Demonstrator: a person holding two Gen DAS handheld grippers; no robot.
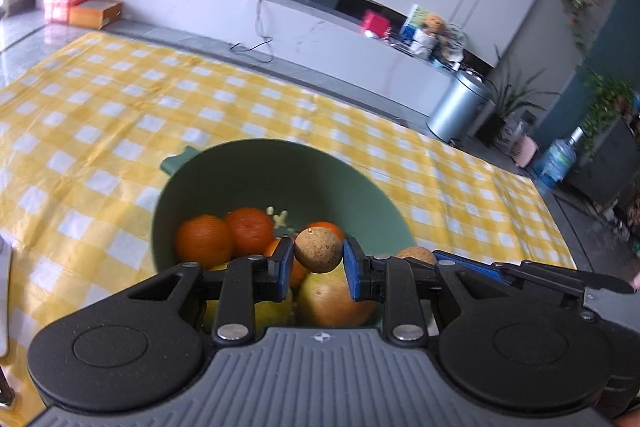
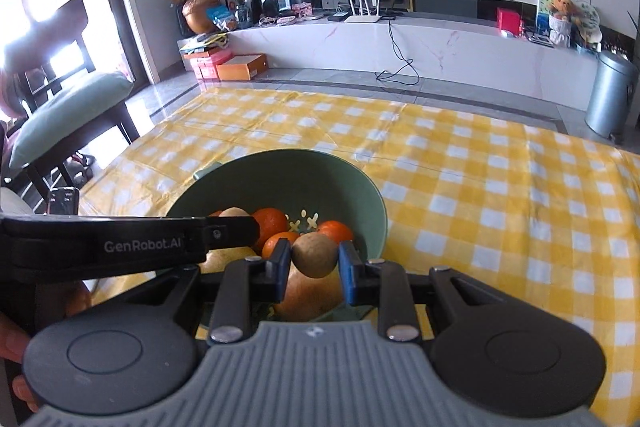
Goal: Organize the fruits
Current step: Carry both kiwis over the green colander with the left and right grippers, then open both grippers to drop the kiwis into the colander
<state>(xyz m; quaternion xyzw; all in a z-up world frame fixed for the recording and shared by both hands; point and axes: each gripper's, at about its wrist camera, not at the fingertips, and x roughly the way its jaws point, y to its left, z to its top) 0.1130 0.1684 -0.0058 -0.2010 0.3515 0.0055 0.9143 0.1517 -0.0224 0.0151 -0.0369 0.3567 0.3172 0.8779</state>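
A green bowl [image 1: 280, 179] stands on the yellow checked tablecloth and holds several oranges [image 1: 204, 241], a large yellowish pear-like fruit [image 1: 336, 303] and other fruit. My left gripper [image 1: 318, 261] is shut on a small brown speckled round fruit [image 1: 318, 250] just above the bowl's near side. My right gripper [image 2: 314, 263] is shut on a second small brown round fruit [image 2: 315, 254], also above the bowl [image 2: 288, 179] with its oranges [image 2: 270, 223]. The left gripper's arm [image 2: 120, 243] crosses the right wrist view's left side.
The checked cloth [image 2: 480, 195] spreads beyond the bowl. A chair with a green cushion [image 2: 68, 107] stands at the table's left. A TV bench [image 2: 400, 43], a metal bin [image 2: 612, 95] and plants stand beyond.
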